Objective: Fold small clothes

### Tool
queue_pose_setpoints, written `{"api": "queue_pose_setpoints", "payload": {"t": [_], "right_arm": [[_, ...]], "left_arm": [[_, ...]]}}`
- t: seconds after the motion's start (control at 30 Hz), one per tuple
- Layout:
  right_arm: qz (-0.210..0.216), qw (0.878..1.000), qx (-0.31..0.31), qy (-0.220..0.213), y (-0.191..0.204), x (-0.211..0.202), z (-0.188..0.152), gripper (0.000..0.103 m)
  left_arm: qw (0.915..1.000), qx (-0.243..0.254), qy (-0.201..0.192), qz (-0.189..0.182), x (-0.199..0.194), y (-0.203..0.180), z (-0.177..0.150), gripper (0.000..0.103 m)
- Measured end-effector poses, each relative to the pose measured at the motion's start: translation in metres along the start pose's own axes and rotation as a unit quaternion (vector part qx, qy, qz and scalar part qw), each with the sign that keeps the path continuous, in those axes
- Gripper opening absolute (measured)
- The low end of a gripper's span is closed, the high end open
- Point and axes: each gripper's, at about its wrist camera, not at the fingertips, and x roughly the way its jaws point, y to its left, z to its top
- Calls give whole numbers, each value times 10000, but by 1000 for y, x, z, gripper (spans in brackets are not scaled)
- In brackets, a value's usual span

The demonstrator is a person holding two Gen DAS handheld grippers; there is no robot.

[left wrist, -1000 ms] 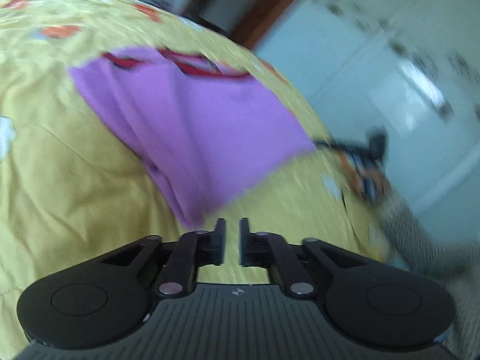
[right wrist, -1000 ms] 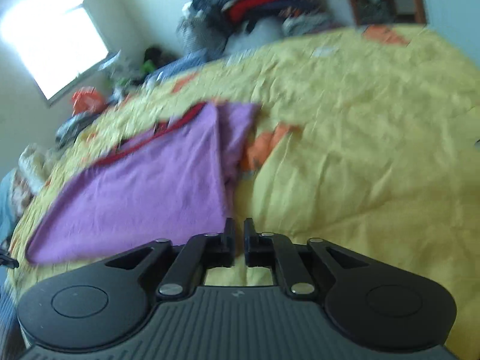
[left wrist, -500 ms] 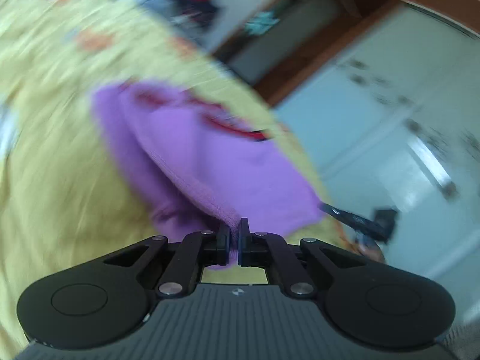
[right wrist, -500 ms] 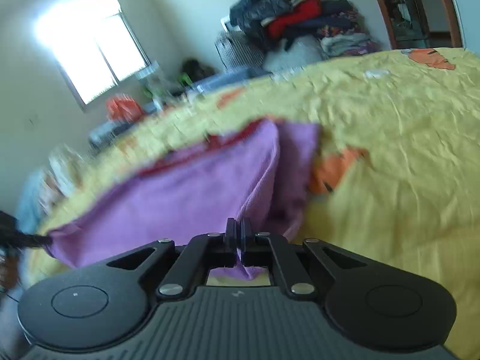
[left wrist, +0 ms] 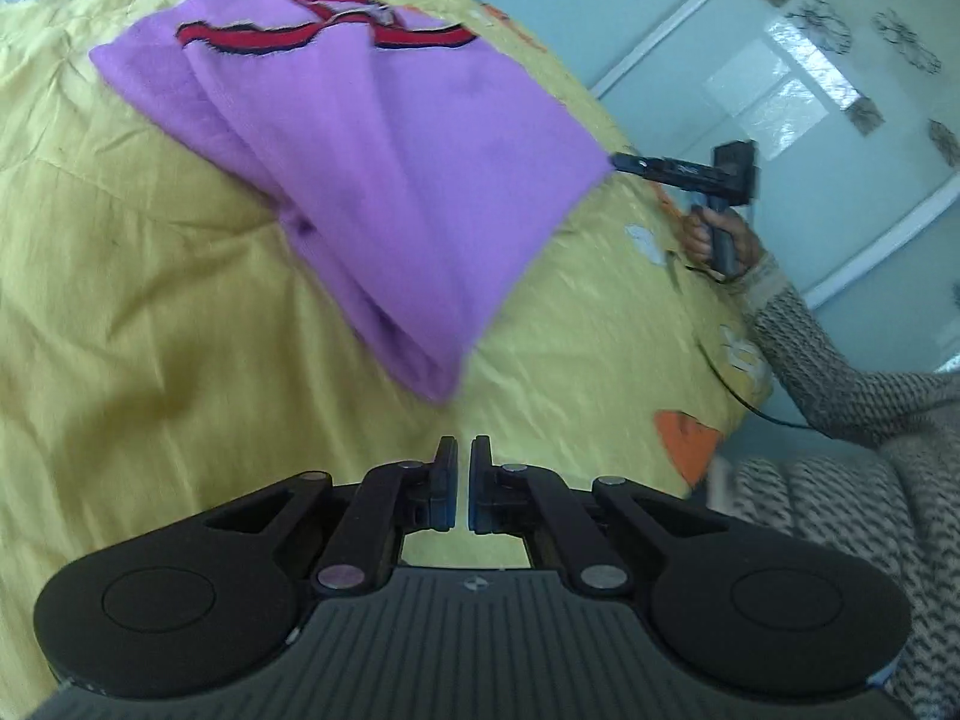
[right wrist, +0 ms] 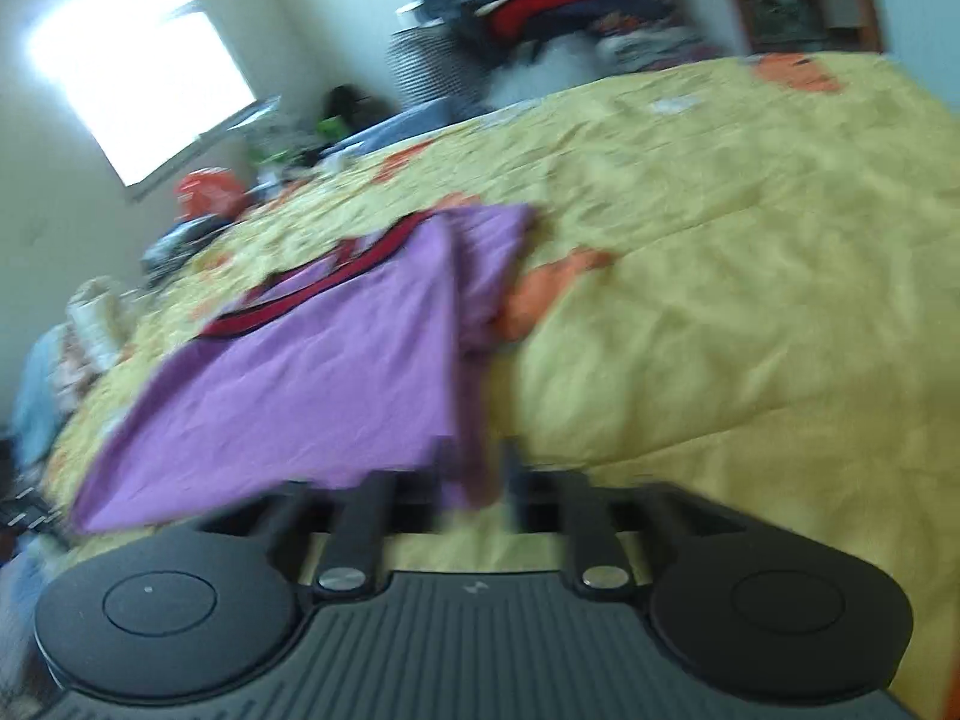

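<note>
The purple shirt (left wrist: 384, 180) lies on the yellow bed (left wrist: 120, 300), folded lengthwise (further folds remain, I judge); left gripper (left wrist: 461, 468) pressed together, empty, just short of the shirt's near corner; right gripper (right wrist: 474, 474) opening around its hem.

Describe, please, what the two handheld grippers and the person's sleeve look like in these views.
Both the left gripper and the right gripper are matte black, with ribbed grey bodies, round side discs, silver pivot pins and a small centre logo. The sleeve is a grey-beige patterned knit. A thin dark cable trails below it.
</note>
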Motion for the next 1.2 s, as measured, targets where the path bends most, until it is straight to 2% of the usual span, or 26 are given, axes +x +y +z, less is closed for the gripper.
{"api": "queue_pose_setpoints", "payload": {"t": [0.03,0.07,0.1,0.13,0.2,0.23,0.27,0.3,0.33,0.37,0.4,0.57,0.63,0.7,0.73,0.77,0.8,0.83,0.87,0.9,0.93,0.97,1.0,1.03,1.13,1.2], "right_arm": [[1,10000,-47,-49,0,-2,2,87],[34,9998,-101,-195,0,-4,2,89],[39,9995,-96,-308,1,-6,3,89],[117,9994,-97,-296,3,-4,6,89],[186,9991,-252,-279,12,5,7,89],[132,9989,-388,-214,18,12,7,89],[111,9986,-495,-118,22,19,7,88],[163,9983,-558,-13,26,27,6,80],[234,9979,-594,89,29,33,4,42],[203,9976,-603,260,32,39,2,19],[17,9975,-646,270,34,39,-1,11],[-238,9958,-881,-116,48,17,-4,5],[-390,9950,-915,-64,46,14,-6,2],[-559,9950,-813,143,32,20,-12,2],[-503,9957,-765,102,27,18,-14,2],[-479,9961,-730,139,26,17,-12,4],[-528,9957,-745,150,27,14,-8,16],[-721,9944,-775,54,29,10,-1,41],[-933,9920,-848,-110,34,6,5,58],[-932,9903,-976,-314,41,2,13,86],[-728,9894,-1112,-580,47,1,20,94],[-521,9882,-1210,-775,54,3,28,94],[-388,9879,-1264,-814,59,11,38,94],[-368,9878,-1270,-825,64,23,48,94],[-176,9888,-1314,-690,70,64,75,94],[-288,9898,-1279,-557,71,88,86,94]], "left_arm": [[9998,11,-163,80,-4,-4,-1,1],[9992,-78,-365,168,-9,-3,0,4],[9979,-210,-576,197,-10,0,4,17],[9956,-322,-846,255,-12,-1,4,39],[9893,-619,-1264,387,-10,0,9,61],[9873,-730,-1335,450,-5,2,14,60],[9850,-920,-1310,639,3,5,18,53],[9844,-1055,-1190,752,12,8,22,31],[9836,-1205,-1036,852,19,12,24,10],[9821,-1358,-910,939,26,16,23,5],[9822,-1386,-960,830,27,18,20,4],[9810,-1408,-945,948,15,14,15,3],[9790,-1471,-883,1099,9,21,9,4],[9733,-1715,-989,1158,-2,33,-1,4],[9719,-1712,-1026,1246,-6,33,-4,1],[9691,-1695,-1067,1442,-14,32,-6,0],[9650,-1689,-1085,1690,-21,30,-6,0],[9600,-1681,-1197,1890,-31,27,-3,0],[9565,-1652,-1414,1945,-41,24,3,0],[9529,-1658,-1677,1905,-48,22,13,0],[9485,-1699,-1910,1869,-52,23,25,11],[9449,-1741,-2060,1856,-51,26,40,19],[9426,-1697,-2195,1858,-47,30,56,36],[9417,-1635,-2234,1913,-38,35,73,45],[9341,-1741,-2090,2311,-5,62,119,45],[9312,-1894,-1917,2456,15,79,138,45]]}}
